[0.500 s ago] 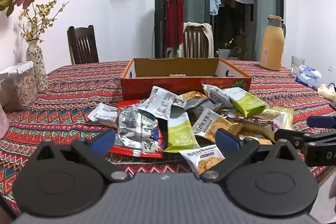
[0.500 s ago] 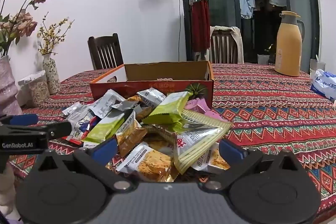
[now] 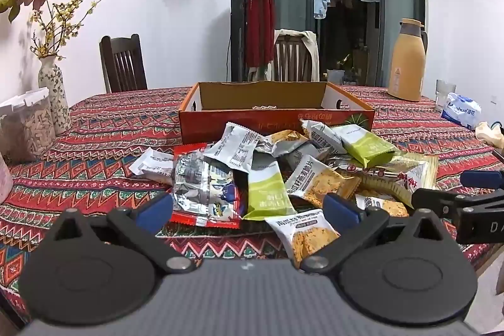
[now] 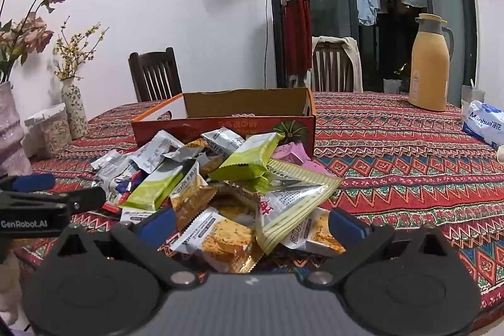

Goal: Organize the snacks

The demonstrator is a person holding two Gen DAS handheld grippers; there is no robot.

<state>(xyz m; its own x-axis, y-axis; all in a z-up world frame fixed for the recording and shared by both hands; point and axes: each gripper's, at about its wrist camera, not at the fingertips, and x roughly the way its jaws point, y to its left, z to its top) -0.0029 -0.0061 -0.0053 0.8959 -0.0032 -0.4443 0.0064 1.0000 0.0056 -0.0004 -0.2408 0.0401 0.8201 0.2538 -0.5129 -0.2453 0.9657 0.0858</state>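
A heap of snack packets point(image 3: 283, 166) point(image 4: 226, 178) lies on the patterned tablecloth in front of an open orange cardboard box point(image 3: 274, 115) point(image 4: 220, 123). Green, silver, white-and-orange and yellowish wrappers overlap; a pink packet point(image 4: 289, 155) leans by the box. My left gripper point(image 3: 249, 211) hovers open at the near edge of the heap, nothing between its blue pads. My right gripper point(image 4: 252, 224) is open too, low over the nearest crispy-snack packets point(image 4: 220, 238) without pressing them. Each gripper shows at the edge of the other's view.
A floral vase point(image 3: 55, 96) and a clear container point(image 3: 25, 128) stand at the left. An orange thermos point(image 3: 406, 62), a glass point(image 3: 444, 93) and a tissue pack point(image 3: 461, 112) sit at the far right. Two chairs point(image 3: 123, 62) stand behind the table.
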